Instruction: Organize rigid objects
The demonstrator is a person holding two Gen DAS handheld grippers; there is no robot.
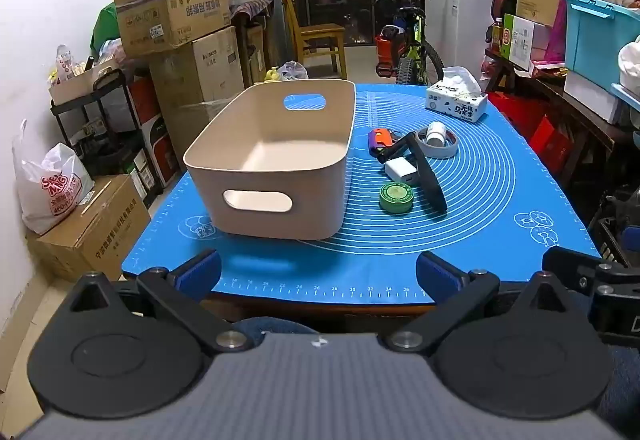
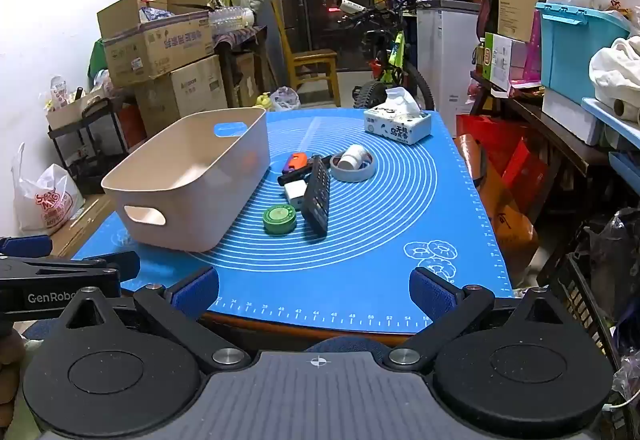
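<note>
A beige bin (image 1: 272, 159) (image 2: 192, 179) with handle cut-outs stands empty on the blue mat (image 1: 480, 224) (image 2: 380, 232). To its right lies a cluster: a green round tin (image 1: 395, 196) (image 2: 279, 219), a white charger block (image 1: 400, 170) (image 2: 295, 193), a black remote (image 1: 429, 175) (image 2: 317, 195), an orange and purple tool (image 1: 380, 138) (image 2: 295, 162), and a grey ring (image 1: 437, 147) (image 2: 353, 171) with a white bottle (image 1: 435, 133) (image 2: 351, 157) resting in it. My left gripper (image 1: 318, 272) and right gripper (image 2: 314, 290) hover open at the mat's near edge, holding nothing.
A tissue box (image 1: 456, 103) (image 2: 398, 125) sits at the mat's far right. Cardboard boxes (image 1: 172, 15) stack at the left, a wooden chair (image 1: 316, 35) and a bicycle (image 1: 408, 47) stand behind the table, and shelves with a turquoise crate (image 2: 576, 43) line the right.
</note>
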